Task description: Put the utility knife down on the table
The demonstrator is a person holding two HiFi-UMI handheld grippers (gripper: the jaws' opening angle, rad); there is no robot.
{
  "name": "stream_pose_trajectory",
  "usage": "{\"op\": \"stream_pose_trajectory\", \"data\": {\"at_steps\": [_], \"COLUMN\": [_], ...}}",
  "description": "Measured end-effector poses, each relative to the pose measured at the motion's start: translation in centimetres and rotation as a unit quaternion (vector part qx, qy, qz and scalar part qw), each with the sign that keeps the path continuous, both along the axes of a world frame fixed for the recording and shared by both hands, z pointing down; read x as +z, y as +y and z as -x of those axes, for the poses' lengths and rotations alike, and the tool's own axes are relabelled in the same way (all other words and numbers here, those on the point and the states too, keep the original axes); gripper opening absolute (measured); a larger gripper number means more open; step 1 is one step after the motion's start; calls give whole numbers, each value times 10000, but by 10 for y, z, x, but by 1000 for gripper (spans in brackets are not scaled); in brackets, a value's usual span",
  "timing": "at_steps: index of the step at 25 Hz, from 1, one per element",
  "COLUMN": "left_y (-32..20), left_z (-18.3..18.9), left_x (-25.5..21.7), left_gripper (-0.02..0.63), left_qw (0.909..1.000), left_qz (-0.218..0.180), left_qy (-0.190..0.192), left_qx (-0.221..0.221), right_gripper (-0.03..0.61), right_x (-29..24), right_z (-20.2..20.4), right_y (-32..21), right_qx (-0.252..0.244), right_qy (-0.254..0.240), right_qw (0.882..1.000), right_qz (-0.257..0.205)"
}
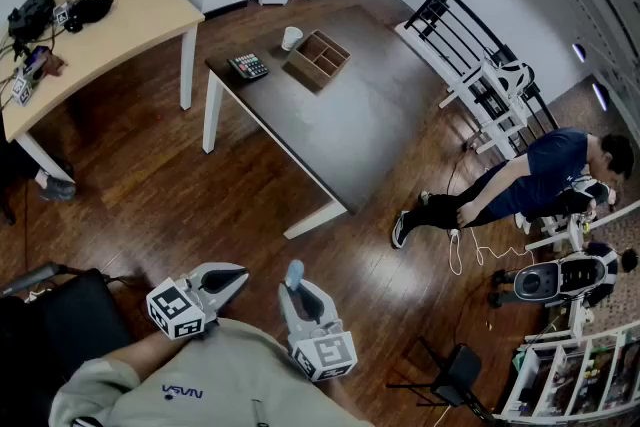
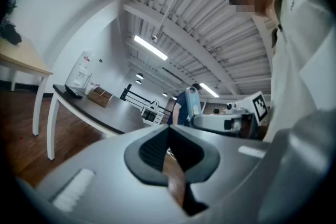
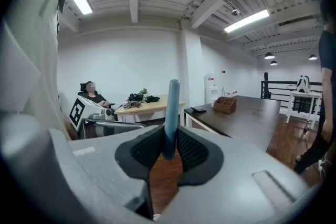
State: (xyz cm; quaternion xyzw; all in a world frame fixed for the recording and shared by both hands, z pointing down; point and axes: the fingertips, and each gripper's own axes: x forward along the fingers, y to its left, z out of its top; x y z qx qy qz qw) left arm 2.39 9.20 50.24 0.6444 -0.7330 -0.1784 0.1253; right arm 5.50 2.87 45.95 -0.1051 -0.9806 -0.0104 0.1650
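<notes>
A slim blue utility knife point(image 3: 171, 113) stands upright between the dark pads of my right gripper point(image 3: 169, 140), which is shut on it. In the head view the right gripper point(image 1: 293, 287) is held close to my chest, with the knife point(image 1: 294, 272) poking out of its tip. My left gripper point(image 1: 228, 281) is beside it on the left and level; its jaws point(image 2: 168, 135) are shut with nothing between them. The dark table point(image 1: 370, 115) stands ahead, well apart from both grippers. The left gripper view also catches the knife point(image 2: 192, 100) in the right gripper.
On the dark table's far end are a wooden compartment box point(image 1: 318, 59), a white cup point(image 1: 291, 37) and a calculator point(image 1: 248, 66). A light wooden table point(image 1: 100, 15) with gear stands at the left. A person point(image 1: 520, 185) bends over at the right, near equipment and cables.
</notes>
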Motion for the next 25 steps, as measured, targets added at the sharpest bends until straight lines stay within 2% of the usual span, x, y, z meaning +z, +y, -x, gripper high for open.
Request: {"op": "stream_pose_trajectory", "data": {"at_steps": [8, 12, 14, 19, 25], "left_y": [12, 5, 2, -16, -65], "left_z": [44, 70, 90, 146, 194], "left_x": [3, 1, 0, 2, -11], "left_gripper": [-15, -15, -15, -15, -14], "left_qw": [9998, 9999, 9996, 9975, 9957], "left_qz": [-97, -27, 2, 221, 569], "left_qy": [138, -45, -103, -177, -374], "left_qx": [-98, -116, -272, -642, -633], "right_gripper": [78, 80, 80, 80, 80], "right_x": [13, 16, 19, 25, 24], "right_z": [39, 69, 88, 144, 200], "right_y": [2, -8, -13, -34, -89], "right_qx": [207, 188, 128, -133, -193], "right_qy": [130, 138, 106, 34, 62], "right_qw": [9997, 9997, 9998, 9996, 9991], "right_qz": [-36, 31, 105, 257, 385]}}
